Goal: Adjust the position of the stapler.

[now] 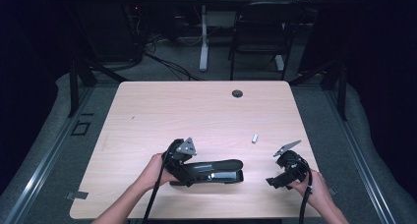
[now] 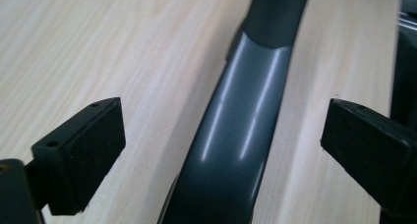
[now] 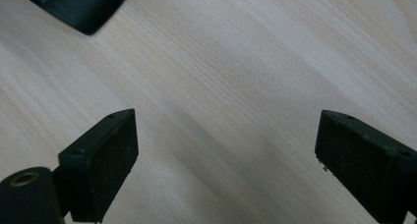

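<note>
A black stapler point(image 1: 216, 171) lies on its side-to-side axis near the front of the wooden table point(image 1: 196, 111). My left gripper point(image 1: 189, 172) is at the stapler's left end. In the left gripper view the glossy dark stapler arm point(image 2: 241, 135) runs up between the jaws, and the left gripper point(image 2: 223, 150) is open with gaps on both sides. To the right of the stapler my right gripper point(image 1: 273, 181) points left, a short way from it. The right gripper point(image 3: 226, 160) is open over bare wood, with the stapler's rounded tip point(image 3: 74, 5) ahead at the upper left.
A small silver strip, perhaps staples point(image 1: 254, 138), lies on the table beyond the gap between the stapler and the right gripper. A round cable hole point(image 1: 237, 93) sits near the far edge. A dark chair point(image 1: 260, 32) and desk legs stand behind the table.
</note>
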